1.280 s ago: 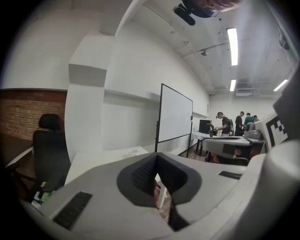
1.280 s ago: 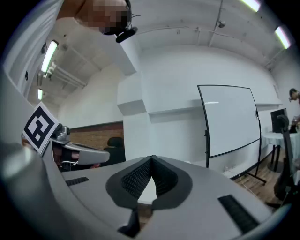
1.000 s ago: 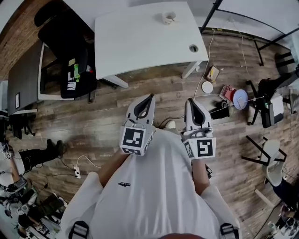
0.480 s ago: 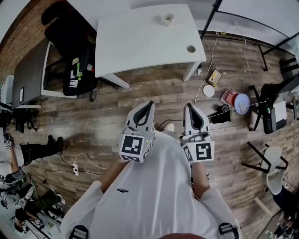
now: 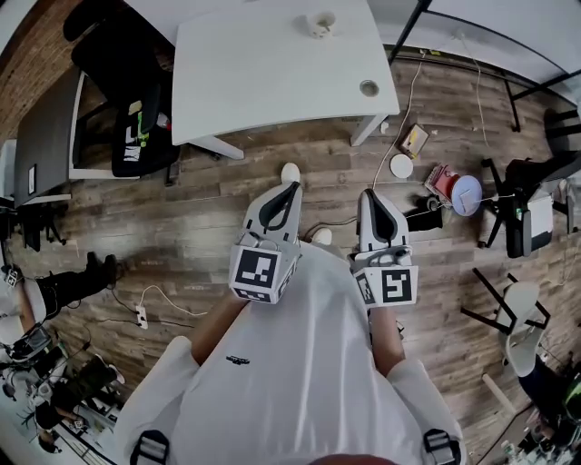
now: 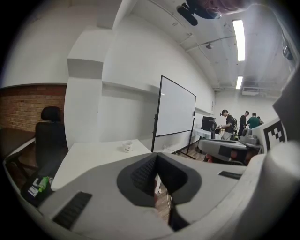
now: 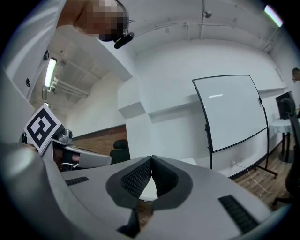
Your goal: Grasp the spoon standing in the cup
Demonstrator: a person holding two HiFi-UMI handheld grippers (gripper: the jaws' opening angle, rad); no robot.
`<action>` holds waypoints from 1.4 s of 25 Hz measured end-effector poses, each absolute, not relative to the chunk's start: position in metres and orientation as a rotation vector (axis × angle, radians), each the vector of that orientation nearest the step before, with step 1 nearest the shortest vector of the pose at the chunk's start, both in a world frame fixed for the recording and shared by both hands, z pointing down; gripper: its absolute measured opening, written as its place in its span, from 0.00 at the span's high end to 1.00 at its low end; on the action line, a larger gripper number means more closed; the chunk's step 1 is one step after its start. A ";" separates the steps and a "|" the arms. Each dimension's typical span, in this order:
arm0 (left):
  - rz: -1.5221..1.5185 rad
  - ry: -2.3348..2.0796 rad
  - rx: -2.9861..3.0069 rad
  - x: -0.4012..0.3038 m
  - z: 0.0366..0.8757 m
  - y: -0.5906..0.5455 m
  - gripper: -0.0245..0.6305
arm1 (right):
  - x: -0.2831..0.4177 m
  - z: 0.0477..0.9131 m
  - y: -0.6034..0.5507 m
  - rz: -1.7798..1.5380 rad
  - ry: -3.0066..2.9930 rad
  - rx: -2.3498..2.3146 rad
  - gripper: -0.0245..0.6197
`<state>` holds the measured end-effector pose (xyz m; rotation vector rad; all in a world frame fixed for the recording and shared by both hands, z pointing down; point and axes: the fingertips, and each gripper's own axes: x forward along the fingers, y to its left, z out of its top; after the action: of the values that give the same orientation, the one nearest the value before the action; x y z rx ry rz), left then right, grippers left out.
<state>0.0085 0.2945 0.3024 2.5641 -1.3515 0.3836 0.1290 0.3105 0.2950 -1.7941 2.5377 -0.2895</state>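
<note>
Currently left gripper (image 5: 290, 188) and right gripper (image 5: 370, 195) both pressed together, empty; cup (image 5: 320, 24) upright on far table (image 5: 272, 82), spoon direction unreadable.

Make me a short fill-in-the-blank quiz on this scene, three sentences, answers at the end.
1. The cup stands on the white ____.
2. The left gripper and the right gripper both have their jaws ____.
3. In the head view, the black chair is on the table's ____ side.
Missing words: table; shut; left.
</note>
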 end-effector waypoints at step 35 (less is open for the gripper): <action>0.288 -1.139 2.500 -0.041 0.314 -0.040 0.97 | 0.074 0.297 -0.030 -0.231 2.537 -1.992 0.96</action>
<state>-0.0414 -0.0401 0.3139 2.5000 -1.1390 0.2883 0.0740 -0.0297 0.2968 -1.9918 2.5375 -0.2311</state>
